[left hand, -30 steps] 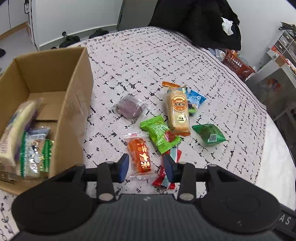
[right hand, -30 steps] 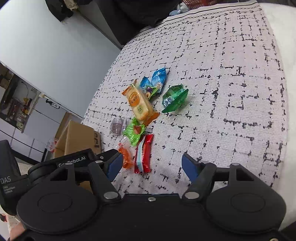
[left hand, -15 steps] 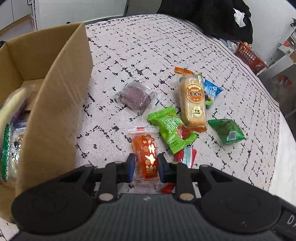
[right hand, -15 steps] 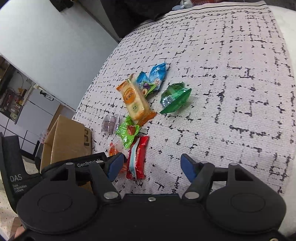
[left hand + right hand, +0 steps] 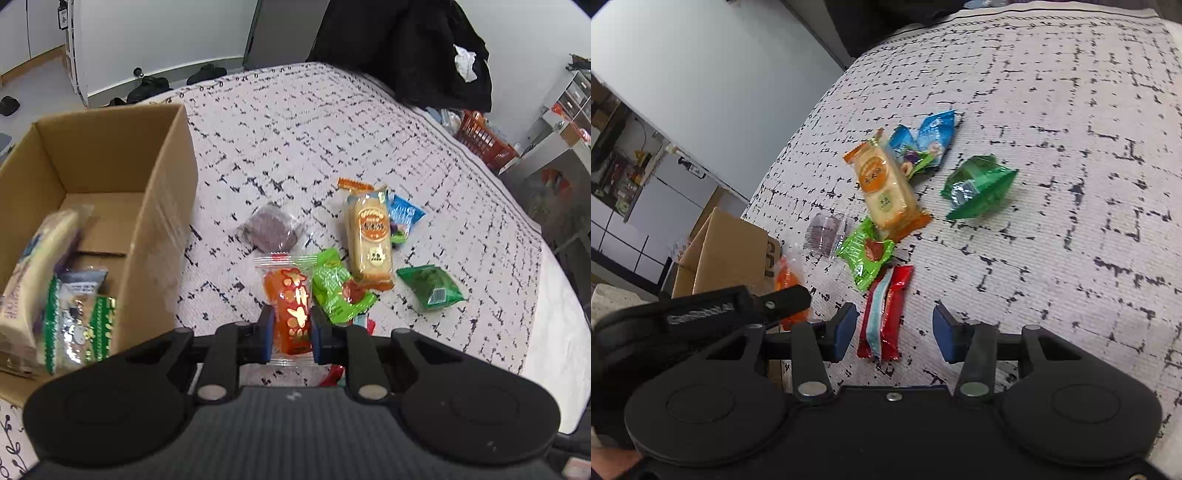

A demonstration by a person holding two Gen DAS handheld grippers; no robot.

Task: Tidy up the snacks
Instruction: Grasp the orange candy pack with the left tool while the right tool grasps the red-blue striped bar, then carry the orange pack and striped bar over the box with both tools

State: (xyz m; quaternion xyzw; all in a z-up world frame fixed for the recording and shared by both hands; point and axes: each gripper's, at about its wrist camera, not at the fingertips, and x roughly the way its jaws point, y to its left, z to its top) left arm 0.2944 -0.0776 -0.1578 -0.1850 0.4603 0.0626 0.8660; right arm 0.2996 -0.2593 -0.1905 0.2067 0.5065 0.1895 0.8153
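My left gripper (image 5: 291,329) pinches the orange snack packet (image 5: 289,308) between its blue pads, and its jaws are closing further on the wrapper. The packet's near half sits between the fingers; its far end, with the clear crimped seal, sticks out ahead of them toward the dark purple snack (image 5: 271,230). Just left of this gripper stands the cardboard box (image 5: 155,206), open at the top, with several wrapped snacks (image 5: 74,314) already lying inside against its near wall.

My right gripper (image 5: 894,332) has its jaws apart and closing, and the red snack packet (image 5: 884,312) lies between them on the patterned bedspread (image 5: 1071,184), closer to the left pad than the right one. I see neither pad pressing on it. The packet lies lengthwise along the fingers, its far end touching the light green snack packet (image 5: 866,254).

Beyond that I see the long tan biscuit pack (image 5: 884,188) resting partly on the light green one, the blue packets (image 5: 931,134) tucked behind it, and the dark green packet (image 5: 979,186) lying apart to the right.
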